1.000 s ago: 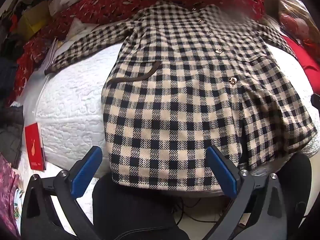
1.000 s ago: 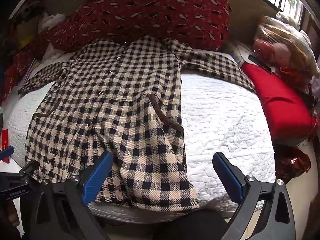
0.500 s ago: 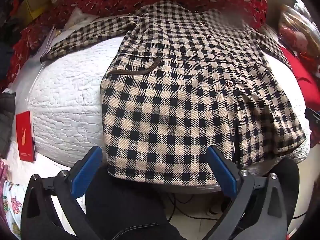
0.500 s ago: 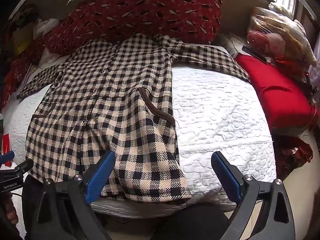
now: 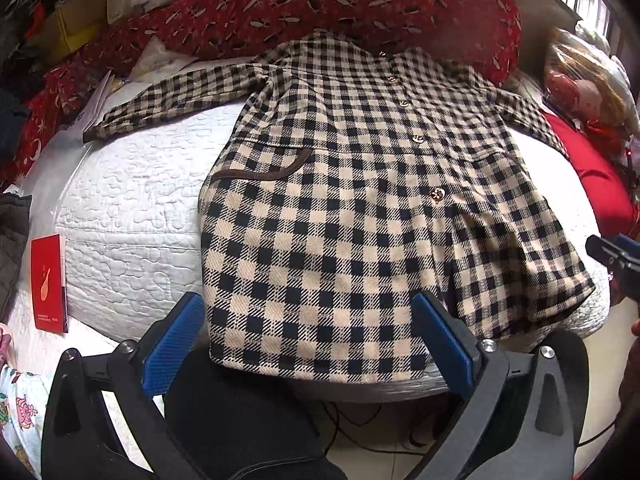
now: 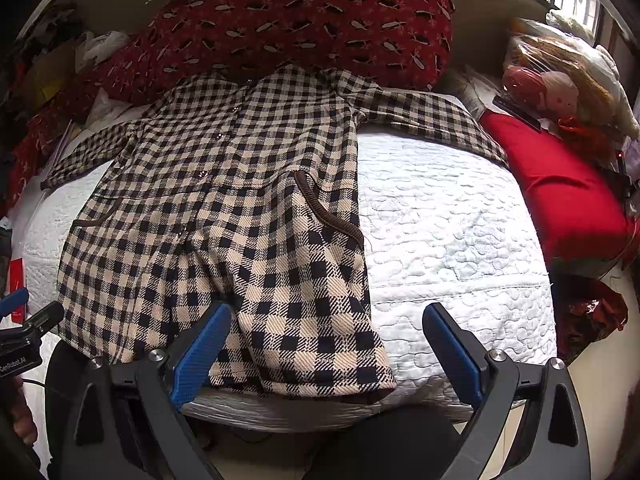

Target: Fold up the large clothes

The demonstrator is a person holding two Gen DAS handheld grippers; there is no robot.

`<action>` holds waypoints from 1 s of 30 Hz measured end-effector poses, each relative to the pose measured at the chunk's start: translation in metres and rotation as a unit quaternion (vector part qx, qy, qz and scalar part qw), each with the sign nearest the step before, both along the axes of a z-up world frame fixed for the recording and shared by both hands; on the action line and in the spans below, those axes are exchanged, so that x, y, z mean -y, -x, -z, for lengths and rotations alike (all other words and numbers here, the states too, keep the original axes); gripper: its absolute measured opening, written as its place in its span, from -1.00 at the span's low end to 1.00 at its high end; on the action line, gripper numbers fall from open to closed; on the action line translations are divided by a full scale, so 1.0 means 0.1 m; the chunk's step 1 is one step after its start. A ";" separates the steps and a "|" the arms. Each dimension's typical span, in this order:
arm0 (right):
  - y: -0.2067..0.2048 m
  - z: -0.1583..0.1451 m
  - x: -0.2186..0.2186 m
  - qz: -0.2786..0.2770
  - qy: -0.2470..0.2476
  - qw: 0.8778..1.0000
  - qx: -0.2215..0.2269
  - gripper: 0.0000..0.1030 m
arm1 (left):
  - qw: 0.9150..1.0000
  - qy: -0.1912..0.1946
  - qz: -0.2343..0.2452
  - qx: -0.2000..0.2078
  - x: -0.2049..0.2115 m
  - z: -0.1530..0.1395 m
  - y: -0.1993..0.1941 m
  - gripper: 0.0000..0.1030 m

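Bare quilt [image 6: 452,216] lies open on both sides of the coat [image 5: 340,220]. Red bolster [image 6: 304,28] blocks beyond the coat; red cushion [image 6: 560,196] crowds its right.

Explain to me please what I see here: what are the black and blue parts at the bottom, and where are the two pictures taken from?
They are two hand-held grasping tools; a person holds one in each hand. Each carries a camera looking forward along its two blue-padded fingers. One picture comes from the left tool, the other from the right tool. Both are open and hold nothing. Ahead, a checked coat lies spread flat, sleeves out, on a white quilted bed. A red patterned pillow lies behind it.
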State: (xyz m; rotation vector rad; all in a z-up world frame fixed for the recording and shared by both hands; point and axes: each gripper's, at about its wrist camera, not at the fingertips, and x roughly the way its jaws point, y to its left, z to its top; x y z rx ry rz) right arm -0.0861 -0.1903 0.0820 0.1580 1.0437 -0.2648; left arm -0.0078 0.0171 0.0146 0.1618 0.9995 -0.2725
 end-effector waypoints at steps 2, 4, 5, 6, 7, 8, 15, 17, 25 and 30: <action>0.00 -0.01 -0.01 -0.002 0.002 1.000 0.001 0.89 | 1.000 -0.002 0.002 -0.002 0.04 0.00 -0.01 1.00; 0.02 -0.01 -0.01 -0.005 0.007 1.000 0.001 0.89 | 1.000 -0.005 0.006 -0.004 0.08 0.01 -0.01 1.00; 0.03 -0.01 -0.01 -0.006 0.008 1.000 0.002 0.89 | 1.000 -0.009 0.010 -0.005 0.11 0.02 0.00 1.00; 0.04 0.00 -0.01 -0.006 0.010 1.000 0.001 0.89 | 1.000 -0.013 0.014 -0.007 0.14 0.02 0.00 1.00; 0.05 0.00 0.00 -0.006 0.011 1.000 0.000 0.89 | 1.000 -0.015 0.016 -0.006 0.16 0.03 0.01 1.00; 0.06 0.00 0.01 -0.006 0.011 1.000 0.001 0.89 | 1.000 -0.015 0.019 -0.006 0.18 0.03 0.02 1.00; 0.12 0.00 0.06 -0.005 0.009 1.000 0.004 0.89 | 0.999 -0.013 0.037 0.002 0.28 0.00 0.08 1.00; 0.12 0.00 0.07 -0.004 0.007 1.000 0.005 0.89 | 0.999 -0.014 0.039 0.002 0.29 0.00 0.08 1.00; 0.12 0.00 0.07 -0.003 0.002 1.000 0.008 0.89 | 0.999 -0.016 0.038 -0.001 0.29 0.01 0.06 1.00; 0.11 0.01 0.06 -0.004 0.001 1.000 0.007 0.89 | 0.999 -0.015 0.039 -0.002 0.29 0.02 0.06 1.00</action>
